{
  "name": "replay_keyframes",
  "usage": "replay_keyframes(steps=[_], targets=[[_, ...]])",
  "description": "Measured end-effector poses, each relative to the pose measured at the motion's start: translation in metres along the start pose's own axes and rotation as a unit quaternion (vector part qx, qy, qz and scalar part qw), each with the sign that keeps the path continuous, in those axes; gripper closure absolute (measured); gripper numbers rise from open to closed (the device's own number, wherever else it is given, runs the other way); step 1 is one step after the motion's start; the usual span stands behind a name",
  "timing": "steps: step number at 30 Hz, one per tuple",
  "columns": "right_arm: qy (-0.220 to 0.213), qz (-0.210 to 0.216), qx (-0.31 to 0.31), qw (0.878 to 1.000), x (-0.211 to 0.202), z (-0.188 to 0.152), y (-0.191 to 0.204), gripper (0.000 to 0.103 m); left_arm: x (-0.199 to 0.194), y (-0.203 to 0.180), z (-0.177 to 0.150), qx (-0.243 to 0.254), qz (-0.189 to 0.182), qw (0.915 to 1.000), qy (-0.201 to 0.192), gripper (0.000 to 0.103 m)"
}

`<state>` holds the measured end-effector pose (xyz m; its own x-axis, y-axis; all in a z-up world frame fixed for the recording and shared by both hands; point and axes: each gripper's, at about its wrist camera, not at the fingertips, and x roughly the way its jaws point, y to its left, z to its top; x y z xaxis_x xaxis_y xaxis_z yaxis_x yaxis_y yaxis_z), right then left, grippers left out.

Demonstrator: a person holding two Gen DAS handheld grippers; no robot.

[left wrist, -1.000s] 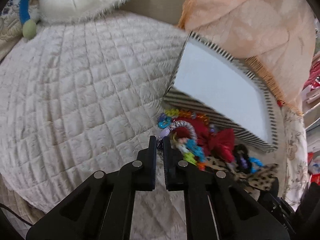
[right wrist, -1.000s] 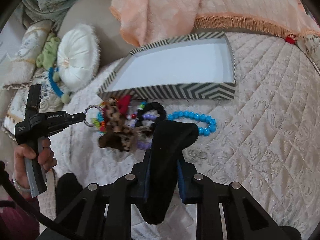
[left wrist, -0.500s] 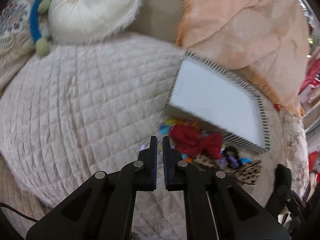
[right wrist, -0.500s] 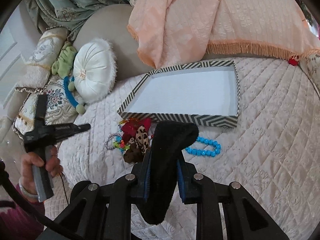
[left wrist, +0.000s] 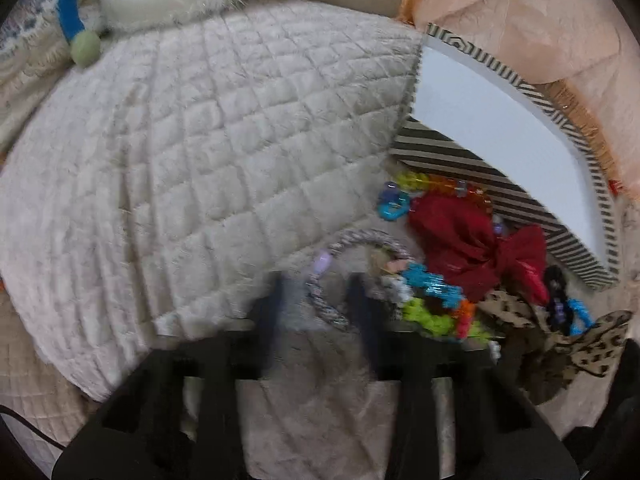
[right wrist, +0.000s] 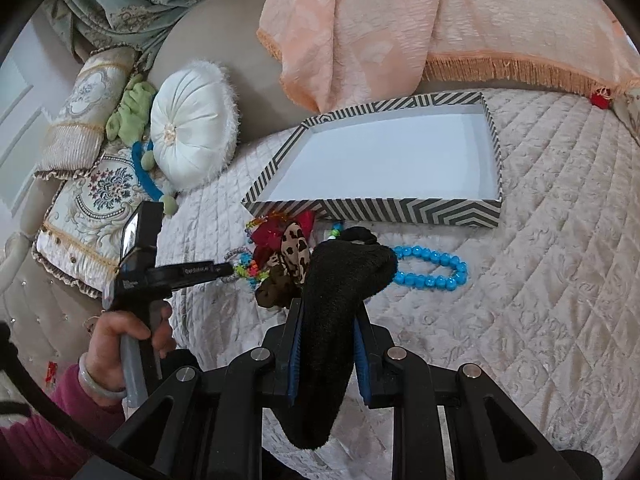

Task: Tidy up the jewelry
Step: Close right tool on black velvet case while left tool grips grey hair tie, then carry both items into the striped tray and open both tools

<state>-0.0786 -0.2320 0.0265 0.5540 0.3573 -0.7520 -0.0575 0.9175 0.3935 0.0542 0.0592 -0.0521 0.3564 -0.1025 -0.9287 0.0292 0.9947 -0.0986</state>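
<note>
A striped box (right wrist: pixel 400 214) with a white inside (left wrist: pixel 480 112) lies on the quilted bed. In front of it is a heap of jewelry and hair pieces: a silver braided bracelet (left wrist: pixel 348 240), a red bow (left wrist: pixel 472 240), colourful bead strands (left wrist: pixel 432 292), a leopard bow (right wrist: pixel 294 244) and a blue bead bracelet (right wrist: pixel 432 276). My left gripper (left wrist: pixel 318 292) is open, its blurred fingers either side of the silver bracelet's near edge; it also shows in the right wrist view (right wrist: pixel 228 269). My right gripper (right wrist: pixel 326 312) is shut on a black velvet piece (right wrist: pixel 336 312), above the bed.
A round white cushion (right wrist: pixel 192 124), a green plush with a blue cord (right wrist: pixel 136 120) and patterned pillows (right wrist: pixel 92 200) lie at the left. A peach fringed throw (right wrist: pixel 400 20) hangs behind the box. The quilt (left wrist: pixel 200 152) drops off at its near left edge.
My left gripper was shut and drew back from the heap, then opened and came forward around the silver bracelet. My right gripper lifted and pulled back with the black piece.
</note>
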Motion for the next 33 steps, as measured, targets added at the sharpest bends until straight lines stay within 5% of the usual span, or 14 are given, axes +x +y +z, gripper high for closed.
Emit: replay_keyframes(steps=[11, 18, 33], targets=[[-0.017, 0.006, -0.012, 1.000, -0.006, 0.011, 0.010, 0.082, -0.067, 0.037, 0.014, -0.027, -0.048, 0.9970, -0.055, 0.097], [-0.028, -0.011, -0.021, 0.999, -0.003, 0.031, 0.011, 0.082, -0.098, 0.013, 0.024, -0.009, -0.073, 0.9938, -0.083, 0.097], [-0.029, -0.074, -0.001, 0.997, 0.056, 0.122, -0.046, 0.082, -0.040, -0.089, 0.087, 0.034, -0.067, 0.9950, -0.066, 0.097]])
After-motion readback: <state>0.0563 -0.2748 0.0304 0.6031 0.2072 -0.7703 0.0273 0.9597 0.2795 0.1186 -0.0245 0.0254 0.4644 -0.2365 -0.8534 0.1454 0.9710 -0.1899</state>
